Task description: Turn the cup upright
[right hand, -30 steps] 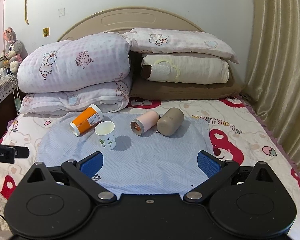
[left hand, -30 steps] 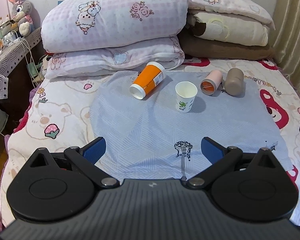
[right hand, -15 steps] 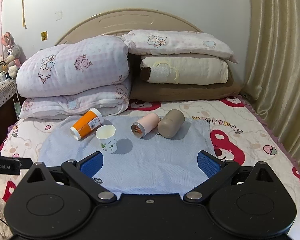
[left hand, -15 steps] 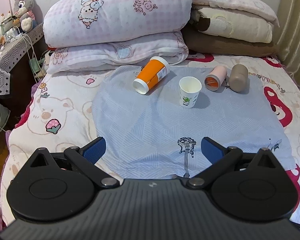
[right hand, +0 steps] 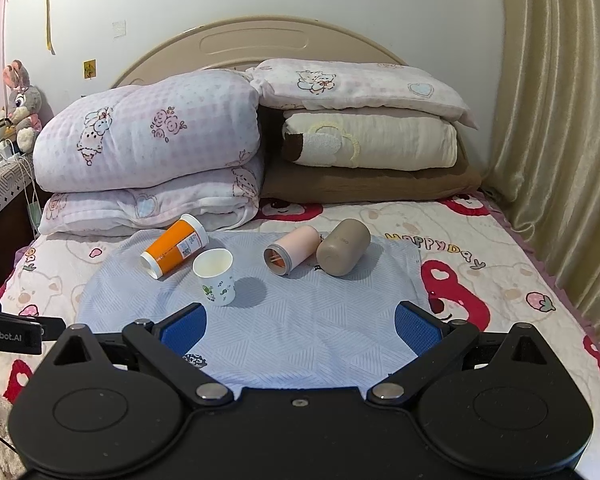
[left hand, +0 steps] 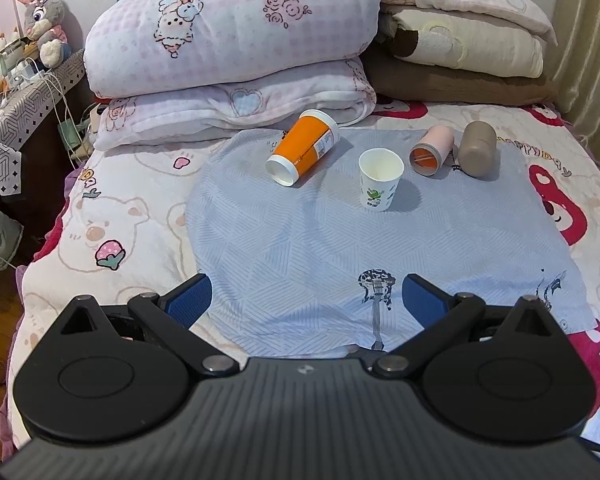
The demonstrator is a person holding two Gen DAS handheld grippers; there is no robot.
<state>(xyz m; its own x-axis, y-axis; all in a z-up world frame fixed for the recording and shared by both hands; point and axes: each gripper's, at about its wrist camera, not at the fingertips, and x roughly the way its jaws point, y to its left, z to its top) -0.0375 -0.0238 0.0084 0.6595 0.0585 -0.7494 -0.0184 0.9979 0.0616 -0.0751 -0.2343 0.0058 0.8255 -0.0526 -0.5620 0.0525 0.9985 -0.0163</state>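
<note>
An orange cup (left hand: 303,145) (right hand: 175,245) lies on its side on the blue cloth (left hand: 340,256), mouth toward me. A white paper cup (left hand: 380,179) (right hand: 215,276) stands upright beside it. A pink cup (left hand: 432,150) (right hand: 291,249) and a taupe cup (left hand: 477,147) (right hand: 343,246) lie on their sides to the right. My left gripper (left hand: 306,300) is open and empty, well short of the cups. My right gripper (right hand: 300,328) is open and empty, also short of them. The left gripper's body shows at the left edge of the right wrist view (right hand: 8,332).
Stacked pillows and folded quilts (right hand: 148,148) lie right behind the cups against the headboard. A bedside table (left hand: 16,108) with a plush toy and cables stands at the left. A curtain (right hand: 560,140) hangs along the right side of the bed.
Both grippers have drawn back and risen slightly, so the cups look a little smaller and farther off. The cups have not moved. Both grippers stay open.
</note>
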